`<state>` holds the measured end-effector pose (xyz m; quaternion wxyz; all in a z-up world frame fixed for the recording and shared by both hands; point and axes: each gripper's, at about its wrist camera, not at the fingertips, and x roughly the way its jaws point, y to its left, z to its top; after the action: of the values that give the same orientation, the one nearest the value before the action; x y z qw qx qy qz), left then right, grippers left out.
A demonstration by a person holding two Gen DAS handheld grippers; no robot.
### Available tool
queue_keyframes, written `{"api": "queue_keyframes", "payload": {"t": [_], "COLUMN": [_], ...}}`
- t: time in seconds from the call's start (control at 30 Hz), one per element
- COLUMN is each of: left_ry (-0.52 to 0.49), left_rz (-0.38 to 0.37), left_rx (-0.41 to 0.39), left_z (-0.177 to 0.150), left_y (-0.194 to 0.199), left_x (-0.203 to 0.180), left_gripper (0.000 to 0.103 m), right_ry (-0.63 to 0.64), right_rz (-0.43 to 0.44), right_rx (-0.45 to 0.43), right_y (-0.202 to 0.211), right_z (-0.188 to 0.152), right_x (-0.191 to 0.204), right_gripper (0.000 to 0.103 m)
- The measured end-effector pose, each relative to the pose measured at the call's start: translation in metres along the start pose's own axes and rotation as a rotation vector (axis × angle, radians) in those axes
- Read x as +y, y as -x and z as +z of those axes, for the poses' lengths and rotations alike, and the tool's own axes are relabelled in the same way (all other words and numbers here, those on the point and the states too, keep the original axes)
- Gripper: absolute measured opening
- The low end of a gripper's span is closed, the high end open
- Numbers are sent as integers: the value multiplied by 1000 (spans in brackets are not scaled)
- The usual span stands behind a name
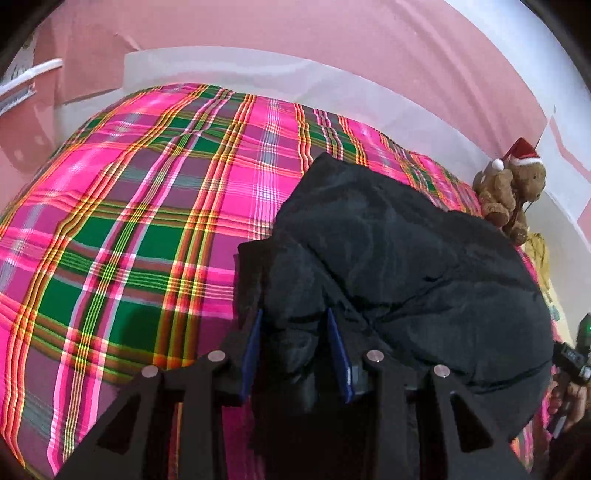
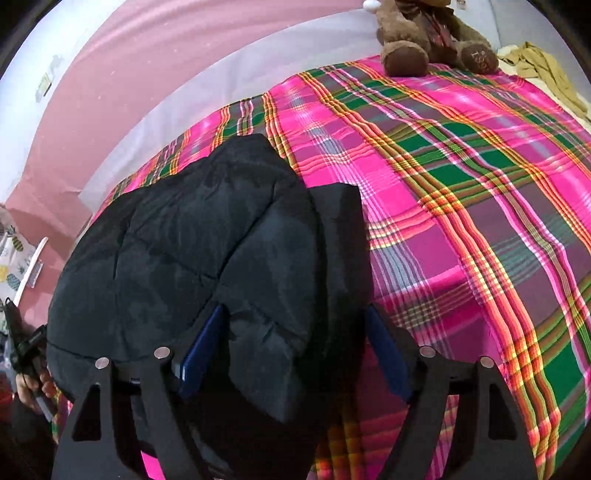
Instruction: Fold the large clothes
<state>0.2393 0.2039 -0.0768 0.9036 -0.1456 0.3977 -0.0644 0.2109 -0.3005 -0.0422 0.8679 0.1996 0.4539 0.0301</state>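
Jacket, black and puffy [image 1: 406,258], lies bunched on the pink plaid bed cover [image 1: 129,221]. It looks soft, light and slippery; thick edges grip best. Left hand-held gripper [image 1: 295,325] holds a fold. Right hand-held gripper [image 2: 295,325] stands wider around a corner, pads apart.

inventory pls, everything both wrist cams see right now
jacket: 1, black, puffy, lying bunched on the bed near its front edge
bedspread: 1, pink, green and orange plaid, covering the bed
teddy bear: 1, brown with a red Santa hat, at the bed's far edge by the wall
cloth: 1, tan, crumpled beside the bear
wall: pink, behind the bed
left gripper: black with blue pads, jacket fabric between its fingers
right gripper: black with blue pads, jaws wide around a jacket fold
hand: 1, on the left gripper's handle
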Motion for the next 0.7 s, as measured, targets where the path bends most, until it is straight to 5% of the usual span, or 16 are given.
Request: {"api": "queue_keyframes", "payload": {"t": [0.2, 0.7], "left_ry": [28, 104], "left_rz": [-14, -158], "left_rx": [5, 71], "left_z": [-2, 6], "left_y": [-2, -38], "left_x": [16, 25], "left_gripper": [60, 59], "right_ry": [-26, -97], "right_rz": [51, 174], "right_rx": [26, 101], "right_y": [-1, -40], "right_z": [-5, 12], "right_x": [-7, -13], "right_gripper": [77, 81]}}
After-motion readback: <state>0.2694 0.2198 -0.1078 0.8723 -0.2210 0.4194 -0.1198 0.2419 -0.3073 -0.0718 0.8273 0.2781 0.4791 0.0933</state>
